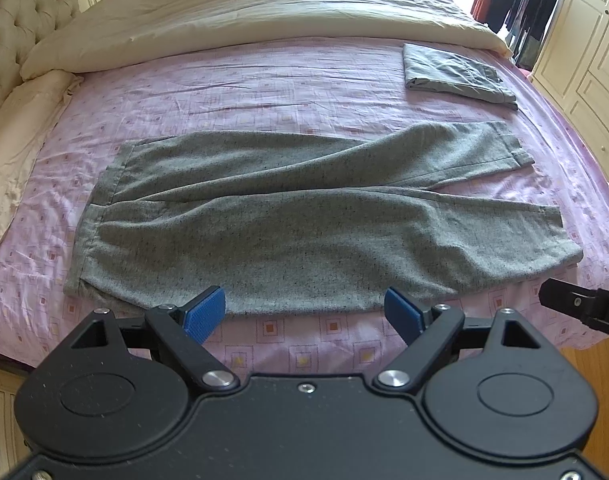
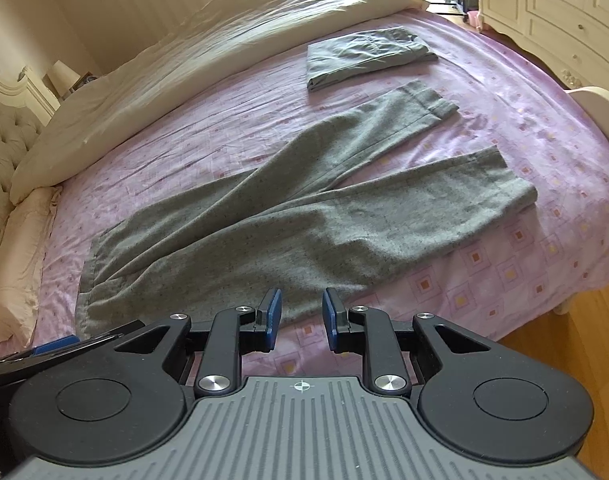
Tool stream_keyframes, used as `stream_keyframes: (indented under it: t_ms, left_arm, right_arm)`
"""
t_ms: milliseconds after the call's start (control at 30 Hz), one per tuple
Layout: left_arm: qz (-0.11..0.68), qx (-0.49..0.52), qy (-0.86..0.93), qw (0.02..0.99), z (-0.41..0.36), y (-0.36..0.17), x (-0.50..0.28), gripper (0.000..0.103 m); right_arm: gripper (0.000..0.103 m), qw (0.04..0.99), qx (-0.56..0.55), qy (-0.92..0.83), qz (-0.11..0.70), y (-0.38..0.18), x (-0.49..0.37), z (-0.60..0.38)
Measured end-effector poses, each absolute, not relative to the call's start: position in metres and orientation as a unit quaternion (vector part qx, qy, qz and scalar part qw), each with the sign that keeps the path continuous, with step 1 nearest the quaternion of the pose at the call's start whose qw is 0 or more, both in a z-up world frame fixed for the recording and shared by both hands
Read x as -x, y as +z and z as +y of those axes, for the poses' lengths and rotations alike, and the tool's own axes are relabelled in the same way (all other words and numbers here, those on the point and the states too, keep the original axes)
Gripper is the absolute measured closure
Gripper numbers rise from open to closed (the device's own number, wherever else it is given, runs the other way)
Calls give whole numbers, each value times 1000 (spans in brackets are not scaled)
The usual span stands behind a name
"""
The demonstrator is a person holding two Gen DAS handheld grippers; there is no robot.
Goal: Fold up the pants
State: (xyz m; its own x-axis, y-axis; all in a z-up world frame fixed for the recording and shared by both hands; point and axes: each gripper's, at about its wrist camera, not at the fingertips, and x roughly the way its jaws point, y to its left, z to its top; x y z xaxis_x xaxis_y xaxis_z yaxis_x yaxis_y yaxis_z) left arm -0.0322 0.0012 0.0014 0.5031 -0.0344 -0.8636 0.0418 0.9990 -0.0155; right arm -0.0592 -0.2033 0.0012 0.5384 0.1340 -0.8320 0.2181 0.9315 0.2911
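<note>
Grey speckled pants (image 1: 296,216) lie spread flat on the pink bedsheet, waistband at the left and the two legs running right, the far leg crossing over the near one. In the right wrist view the same pants (image 2: 288,216) stretch away toward the upper right. My left gripper (image 1: 304,310) hovers at the pants' near edge, its blue pads wide apart with nothing between them. My right gripper (image 2: 302,312) also hangs over the near edge, its jaws partly apart and empty. The right gripper's body (image 1: 584,304) shows at the right edge of the left wrist view.
A folded grey garment (image 1: 456,74) lies at the far right of the bed (image 1: 264,88). A cream duvet (image 1: 264,4) covers the far side, and a pillow (image 1: 20,140) sits by the tufted headboard at left. White wardrobes (image 1: 592,64) and hanging clothes stand beyond.
</note>
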Motion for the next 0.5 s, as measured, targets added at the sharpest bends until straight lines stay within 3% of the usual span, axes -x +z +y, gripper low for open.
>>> stream_keyframes:
  t_ms: [500]
  left_arm:
    - [499,-6,-23,866,2,2,32,16]
  right_arm:
    - [80,857,-189,-25,479,1,57,-199]
